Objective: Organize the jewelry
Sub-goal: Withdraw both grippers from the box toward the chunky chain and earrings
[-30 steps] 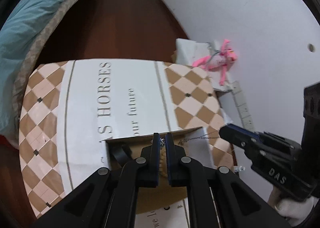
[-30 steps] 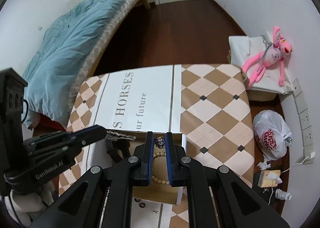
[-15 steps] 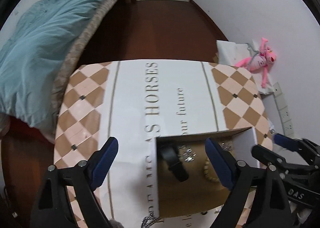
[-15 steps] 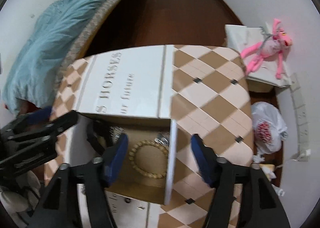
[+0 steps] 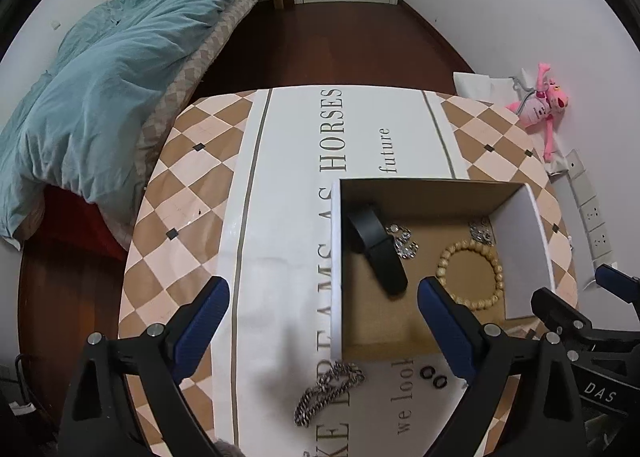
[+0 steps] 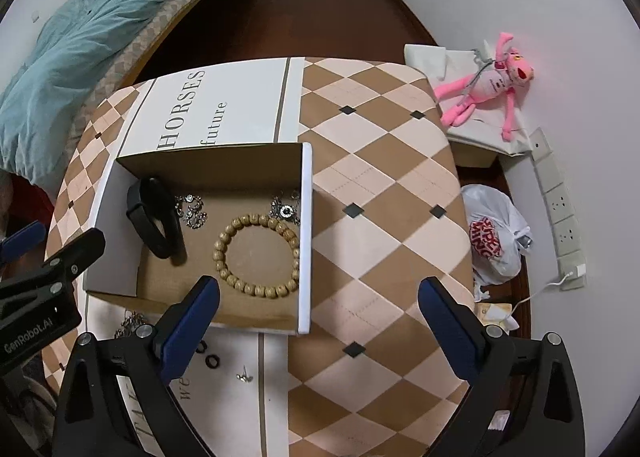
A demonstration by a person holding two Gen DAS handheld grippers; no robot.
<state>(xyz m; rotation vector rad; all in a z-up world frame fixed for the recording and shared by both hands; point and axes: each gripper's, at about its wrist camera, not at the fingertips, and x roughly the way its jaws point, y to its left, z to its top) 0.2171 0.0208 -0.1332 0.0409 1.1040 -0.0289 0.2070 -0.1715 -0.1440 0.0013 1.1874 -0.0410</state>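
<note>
Jaws on the left gripper [image 5: 322, 315] and right gripper [image 6: 318, 313] are standing spread wide, holding nothing, while the box [image 6: 306, 233] is sitting mid-frame holding a bead bracelet [image 6: 258, 255].

Your open cardboard box [image 6: 306, 241] holding a wooden bead bracelet [image 6: 256, 253], black band [image 6: 154, 217], silver pieces [image 6: 192, 211], a chain [image 5: 328, 393] and two black rings [image 5: 434, 377] lying outside it.

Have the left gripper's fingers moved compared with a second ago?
Yes. The left gripper, shut over the cardboard box a second ago, now hangs wide open, pulled back above the table, holding nothing.
</note>
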